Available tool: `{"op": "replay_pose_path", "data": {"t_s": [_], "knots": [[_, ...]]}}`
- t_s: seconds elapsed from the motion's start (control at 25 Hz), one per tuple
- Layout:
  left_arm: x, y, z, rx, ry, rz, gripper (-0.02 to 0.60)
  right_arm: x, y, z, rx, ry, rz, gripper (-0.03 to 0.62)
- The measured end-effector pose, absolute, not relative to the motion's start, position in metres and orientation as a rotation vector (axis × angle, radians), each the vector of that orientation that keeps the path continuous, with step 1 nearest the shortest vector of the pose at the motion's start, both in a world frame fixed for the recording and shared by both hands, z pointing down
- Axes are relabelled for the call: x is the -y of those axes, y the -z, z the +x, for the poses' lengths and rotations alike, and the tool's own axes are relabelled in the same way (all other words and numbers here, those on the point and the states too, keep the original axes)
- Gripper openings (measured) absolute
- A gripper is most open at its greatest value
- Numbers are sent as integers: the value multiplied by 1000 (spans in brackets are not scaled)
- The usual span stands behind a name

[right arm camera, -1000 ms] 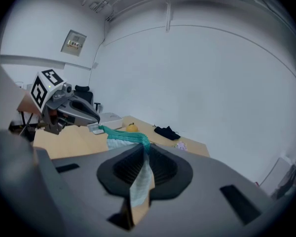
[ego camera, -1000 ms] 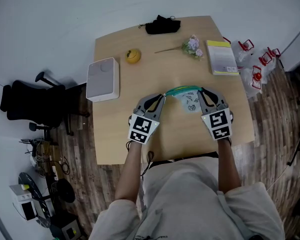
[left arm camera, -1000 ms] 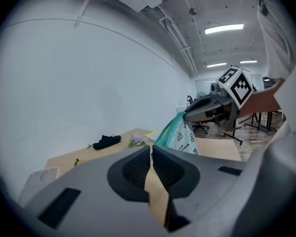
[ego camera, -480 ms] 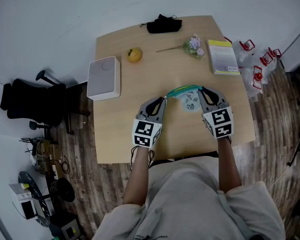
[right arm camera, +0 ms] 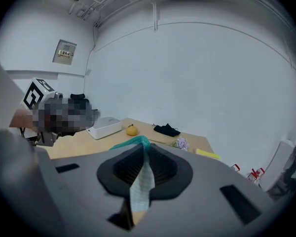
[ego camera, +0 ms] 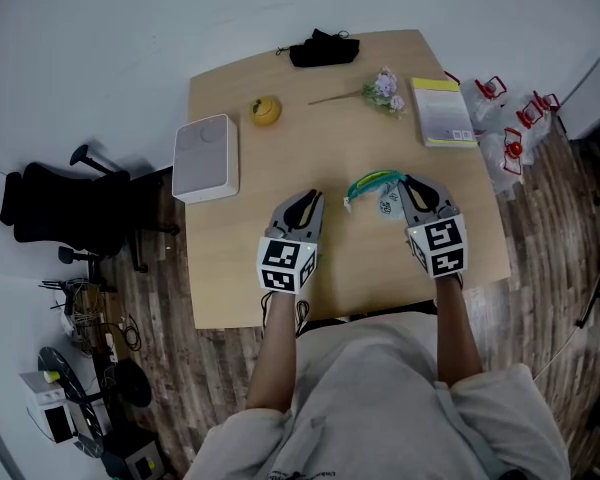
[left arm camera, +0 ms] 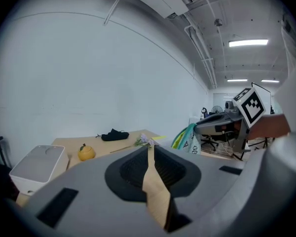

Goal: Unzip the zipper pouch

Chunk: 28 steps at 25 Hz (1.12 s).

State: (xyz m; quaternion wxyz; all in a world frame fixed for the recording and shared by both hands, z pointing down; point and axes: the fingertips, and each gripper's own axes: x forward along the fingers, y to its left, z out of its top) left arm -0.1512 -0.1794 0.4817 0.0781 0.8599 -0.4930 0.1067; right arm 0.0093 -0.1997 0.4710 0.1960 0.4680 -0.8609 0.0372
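- Black office chair (ego camera: 55,208) stands on the wood floor, off the nine o'clock edge of the tan surface (ego camera: 240,278);
- white box (ego camera: 205,156) lies flat on the surface near that edge, at about ten o'clock from the left gripper;
- yellow fruit (ego camera: 266,110) sits at one o'clock from the box, apart from it;
- left gripper (ego camera: 308,200) points toward twelve o'clock; its jaws have just been opening and stand a narrow slit apart, with nothing between them and only bare surface showing through the gap;
- black cloth (ego camera: 324,48) lies bunched at the twelve o'clock edge;
- zipper pouch (ego camera: 378,190), pale with a teal-green top edge, is at three o'clock from the left gripper and clear of it; its right end is in the right gripper; whether its lower edge touches the surface I cannot tell;
- flower sprig (ego camera: 380,90) lies at twelve o'clock from the pouch, well apart;
- right gripper (ego camera: 408,182) has its jaws closed on the pouch's pale fabric;
- yellow-green book (ego camera: 442,111) lies flat at one o'clock from the right gripper;
- red items (ego camera: 510,118) lie on the floor past the three o'clock edge.
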Motion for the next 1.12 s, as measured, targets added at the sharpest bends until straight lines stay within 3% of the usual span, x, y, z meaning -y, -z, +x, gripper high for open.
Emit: {"op": "replay_pose_path", "data": {"t_s": [1.12], "knots": [[172, -469, -181, 1669, -246, 2453, 21, 180, -486, -41, 2497, -168, 1071, 44]]}}
